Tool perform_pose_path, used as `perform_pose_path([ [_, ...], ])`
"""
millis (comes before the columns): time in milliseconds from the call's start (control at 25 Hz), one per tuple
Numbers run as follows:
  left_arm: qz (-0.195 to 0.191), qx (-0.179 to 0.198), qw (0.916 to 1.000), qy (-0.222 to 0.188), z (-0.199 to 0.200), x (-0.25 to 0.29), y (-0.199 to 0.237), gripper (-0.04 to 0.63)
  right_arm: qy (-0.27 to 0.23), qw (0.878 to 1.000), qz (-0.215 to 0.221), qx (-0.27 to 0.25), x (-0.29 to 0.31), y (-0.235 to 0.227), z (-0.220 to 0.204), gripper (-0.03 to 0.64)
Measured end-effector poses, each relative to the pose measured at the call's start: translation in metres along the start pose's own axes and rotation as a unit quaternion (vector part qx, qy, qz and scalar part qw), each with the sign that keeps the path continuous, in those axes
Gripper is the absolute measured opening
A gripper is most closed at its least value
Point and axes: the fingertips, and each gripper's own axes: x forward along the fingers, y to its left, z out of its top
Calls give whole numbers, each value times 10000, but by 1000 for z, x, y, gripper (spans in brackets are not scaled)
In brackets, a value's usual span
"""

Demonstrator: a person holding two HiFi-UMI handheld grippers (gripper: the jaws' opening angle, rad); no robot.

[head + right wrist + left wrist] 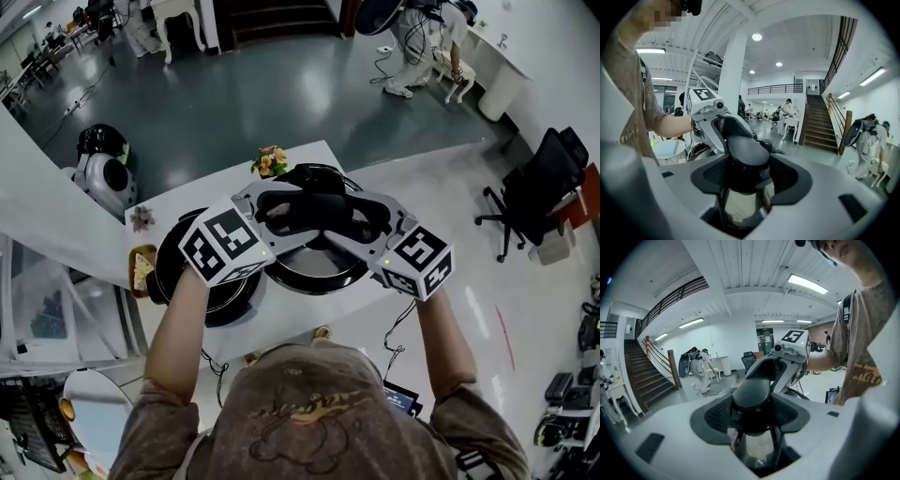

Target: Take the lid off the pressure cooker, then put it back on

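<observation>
The pressure cooker's lid, round shiny steel with a black handle across its top, hangs over the white table. My left gripper is shut on the handle's left end and my right gripper on its right end. In the left gripper view the black handle fills the space between the pads of my left gripper, with steel showing beneath. The right gripper view shows the same grip: handle inside my right gripper. A dark round pot stands under my left wrist.
A second dark round vessel sits behind the lid, beside a small bunch of flowers. A little dish of food lies at the table's left edge. A black office chair stands to the right, and a person is far back.
</observation>
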Motion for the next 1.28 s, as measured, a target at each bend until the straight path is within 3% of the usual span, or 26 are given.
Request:
perform_pose_path([
  [480, 316, -117, 9994, 110, 7, 78, -4, 259, -76, 9996, 224, -130, -35, -52, -46, 264],
  [920, 526, -588, 9959, 437, -59, 124, -30, 261, 84, 9979, 593, -232, -24, -47, -129, 264],
  [1280, 619, -716, 9947, 406, -114, 146, -45, 261, 140, 9968, 785, -42, -5, -36, -187, 262],
])
